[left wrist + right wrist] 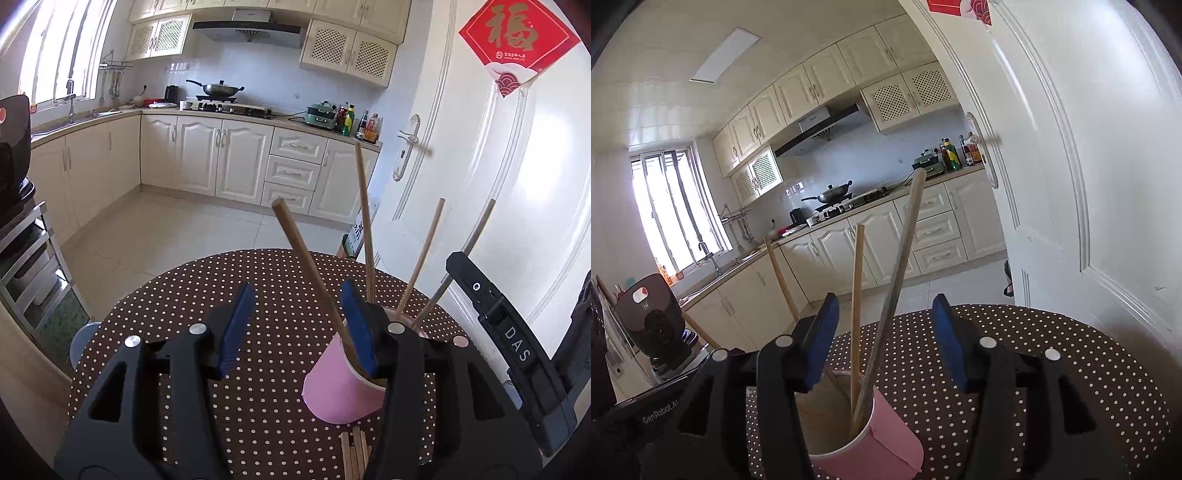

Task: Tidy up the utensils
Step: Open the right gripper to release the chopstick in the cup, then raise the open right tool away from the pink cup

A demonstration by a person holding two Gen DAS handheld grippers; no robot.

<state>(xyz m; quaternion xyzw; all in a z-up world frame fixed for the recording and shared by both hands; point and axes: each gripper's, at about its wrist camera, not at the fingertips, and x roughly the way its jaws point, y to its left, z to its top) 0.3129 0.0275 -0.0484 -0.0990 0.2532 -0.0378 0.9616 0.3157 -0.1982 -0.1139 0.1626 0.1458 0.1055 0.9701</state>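
Pink cup [341, 384]: holds chopsticks [308, 271]
L view only: loose sticks [354, 456] on table [177, 314]
L gripper [295, 328]: fingers apart
R gripper [886, 343]: fingers apart

i log: loose chopsticks [354, 456] cut off by the bottom edge; pink cup [886, 446] base cropped; its far rim hidden behind my left jaws; bottle labels [364, 125] too small to read.
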